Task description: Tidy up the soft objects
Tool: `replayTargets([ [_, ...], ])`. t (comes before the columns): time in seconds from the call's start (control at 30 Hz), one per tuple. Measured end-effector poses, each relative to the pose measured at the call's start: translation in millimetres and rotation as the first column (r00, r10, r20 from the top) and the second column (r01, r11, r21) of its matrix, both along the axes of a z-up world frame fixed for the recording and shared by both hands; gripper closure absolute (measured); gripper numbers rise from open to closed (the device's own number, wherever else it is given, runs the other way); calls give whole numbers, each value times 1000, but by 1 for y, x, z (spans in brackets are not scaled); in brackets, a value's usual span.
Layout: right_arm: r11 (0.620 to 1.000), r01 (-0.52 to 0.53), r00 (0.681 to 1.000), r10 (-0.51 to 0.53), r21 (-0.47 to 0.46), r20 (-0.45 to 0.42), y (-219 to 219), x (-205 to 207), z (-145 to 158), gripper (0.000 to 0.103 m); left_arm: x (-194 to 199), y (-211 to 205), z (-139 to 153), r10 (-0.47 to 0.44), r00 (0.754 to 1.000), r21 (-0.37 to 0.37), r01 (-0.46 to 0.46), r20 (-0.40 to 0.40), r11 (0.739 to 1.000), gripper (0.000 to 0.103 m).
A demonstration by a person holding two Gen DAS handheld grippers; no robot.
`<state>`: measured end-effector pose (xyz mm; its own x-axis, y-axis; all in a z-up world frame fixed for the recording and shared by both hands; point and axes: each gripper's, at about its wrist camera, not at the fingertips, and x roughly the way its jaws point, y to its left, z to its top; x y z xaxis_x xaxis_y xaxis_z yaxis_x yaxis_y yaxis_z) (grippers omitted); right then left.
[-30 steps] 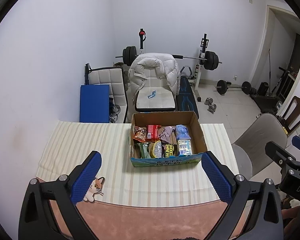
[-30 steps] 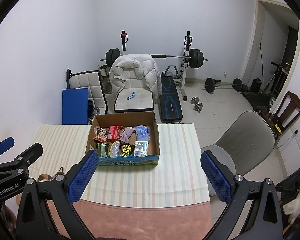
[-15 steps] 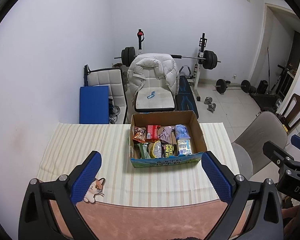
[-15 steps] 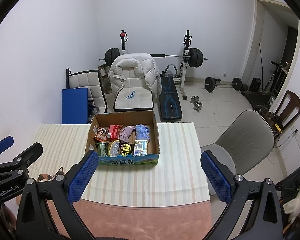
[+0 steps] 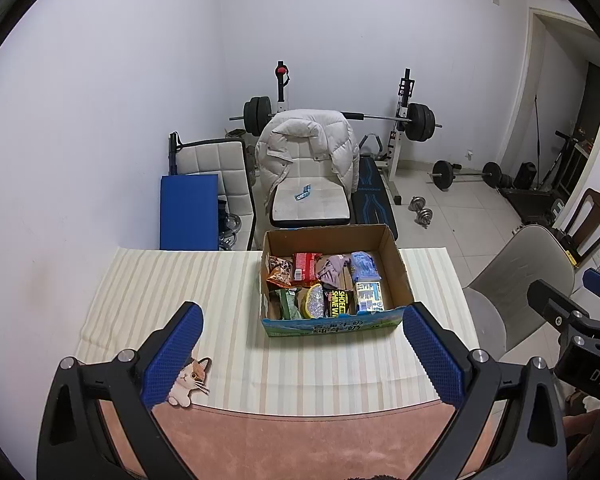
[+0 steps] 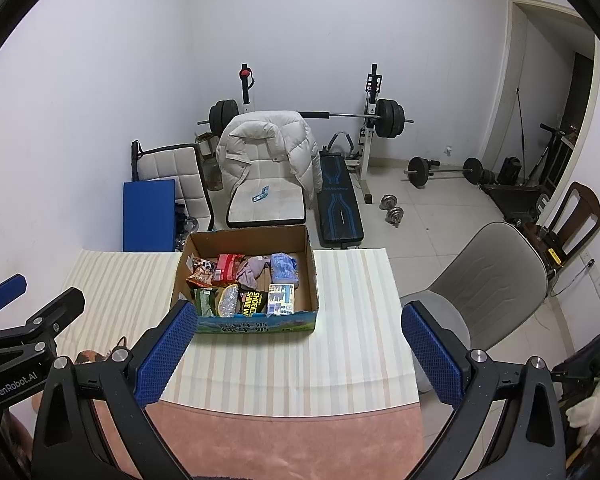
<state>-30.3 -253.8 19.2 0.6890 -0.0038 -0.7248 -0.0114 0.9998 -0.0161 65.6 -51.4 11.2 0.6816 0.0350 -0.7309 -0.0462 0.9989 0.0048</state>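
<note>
Both the left gripper [image 5: 300, 350] and right gripper [image 6: 296, 346] hang wide open and empty near the table edge, while the snack packets, purple cloth [image 5: 331, 271] and other soft items all sit inside the cardboard box [image 5: 400, 264] mid-table, fitting either sorting's start or finish.

left gripper [image 5: 300, 354] agape, right gripper [image 6: 298, 354] agape

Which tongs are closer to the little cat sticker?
Left. The left tongs hover right over the cat sticker; the right tongs sit farther off to its right.
</note>
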Motion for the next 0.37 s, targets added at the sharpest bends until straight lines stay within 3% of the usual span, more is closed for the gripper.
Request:
replayTargets([
  [0.37,1000,0,1000,0,-3,3,1,1,5,0,1,1,1,-1,1000,-3,1,4,1000,0],
])
